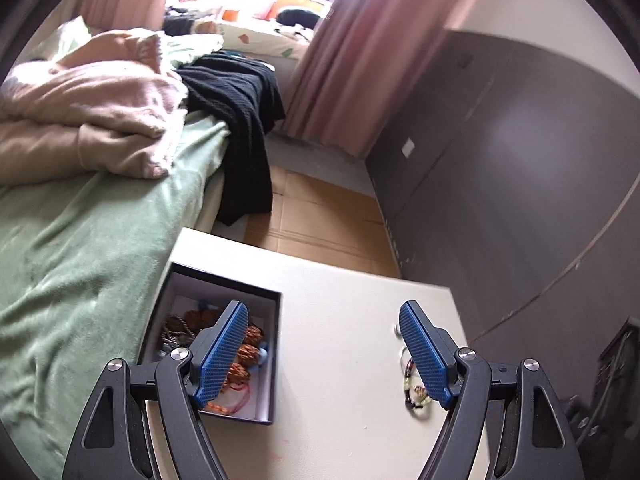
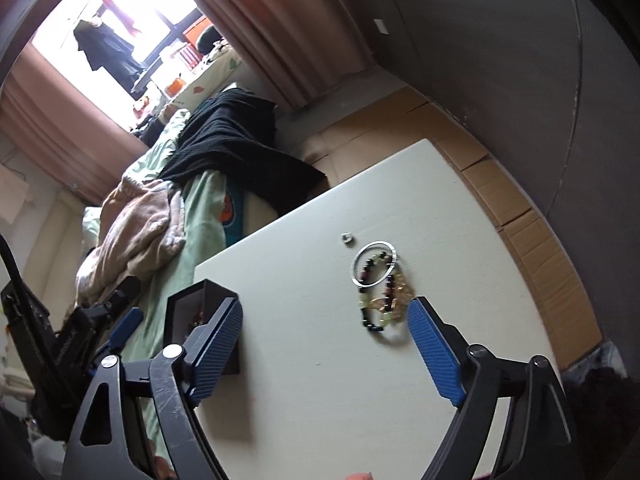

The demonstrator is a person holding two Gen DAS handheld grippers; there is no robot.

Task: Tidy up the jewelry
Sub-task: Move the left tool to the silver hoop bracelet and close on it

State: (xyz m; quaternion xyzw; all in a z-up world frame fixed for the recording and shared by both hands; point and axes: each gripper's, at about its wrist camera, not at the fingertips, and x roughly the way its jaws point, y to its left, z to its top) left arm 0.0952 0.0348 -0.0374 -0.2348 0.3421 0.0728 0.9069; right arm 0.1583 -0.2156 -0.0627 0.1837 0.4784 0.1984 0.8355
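A dark open box (image 1: 224,292) sits at the left edge of a white table (image 1: 336,320) and holds several orange beaded pieces (image 1: 244,354). My left gripper (image 1: 322,312) is open and empty above the table, between the box and a beaded bracelet (image 1: 412,392) partly hidden by its right finger. In the right wrist view my right gripper (image 2: 326,308) is open and empty. A silver bangle (image 2: 374,264), a dark and green beaded bracelet (image 2: 376,312), a gold piece (image 2: 402,294) and a small silver ring (image 2: 346,237) lie ahead of it. The box (image 2: 200,296) shows at the left.
A bed with a green sheet (image 1: 80,240), pink blankets (image 1: 92,108) and a black garment (image 1: 244,120) runs along the table's left. Cardboard (image 1: 320,216) covers the floor beyond. A dark grey wall (image 1: 520,160) stands at the right. The left gripper's body (image 2: 80,340) shows beside the box.
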